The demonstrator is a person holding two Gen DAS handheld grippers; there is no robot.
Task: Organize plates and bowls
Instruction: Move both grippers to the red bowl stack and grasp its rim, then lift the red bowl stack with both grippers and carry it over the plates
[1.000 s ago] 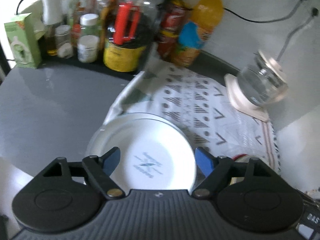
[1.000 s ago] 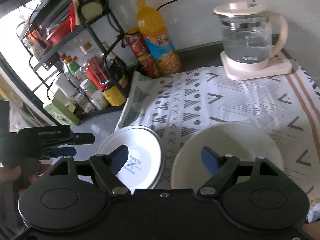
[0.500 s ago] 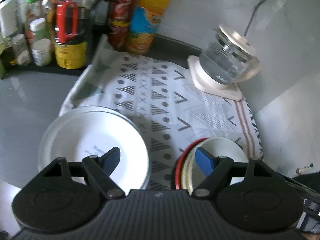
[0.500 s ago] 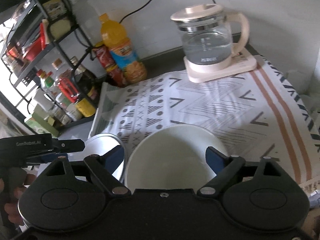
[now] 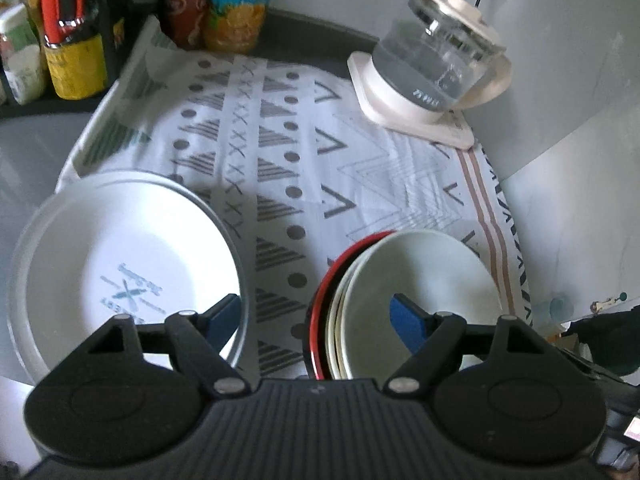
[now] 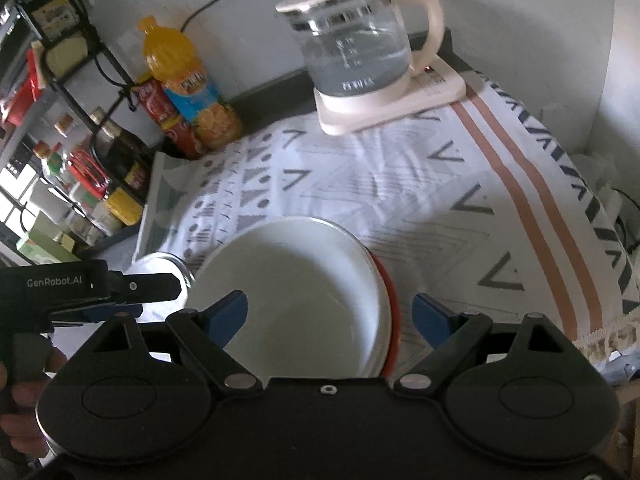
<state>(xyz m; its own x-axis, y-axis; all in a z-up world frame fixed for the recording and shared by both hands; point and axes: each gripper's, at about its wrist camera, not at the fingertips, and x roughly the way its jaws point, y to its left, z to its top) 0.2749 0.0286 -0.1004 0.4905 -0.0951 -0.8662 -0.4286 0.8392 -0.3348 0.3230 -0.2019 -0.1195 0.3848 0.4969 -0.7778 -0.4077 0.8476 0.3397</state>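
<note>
A white plate with a blue logo lies at the cloth's left edge. To its right, white bowls sit nested in a red bowl. My left gripper is open and hovers over the gap between them, one finger above the plate's rim, the other above the bowls. In the right wrist view, my right gripper is open above the bowl stack. Its left finger is over the top bowl's inside, its right finger outside the red rim. The left gripper shows beside it, above the plate.
A patterned cloth covers the grey counter. A glass kettle on its base stands at the back right. An orange juice bottle, red cans and a rack of sauce bottles crowd the back left. A white wall closes the right side.
The left gripper swung right, from over the plate to between plate and bowls. The right gripper shifted right and lower over the bowl stack, and its jaws widened a little.
</note>
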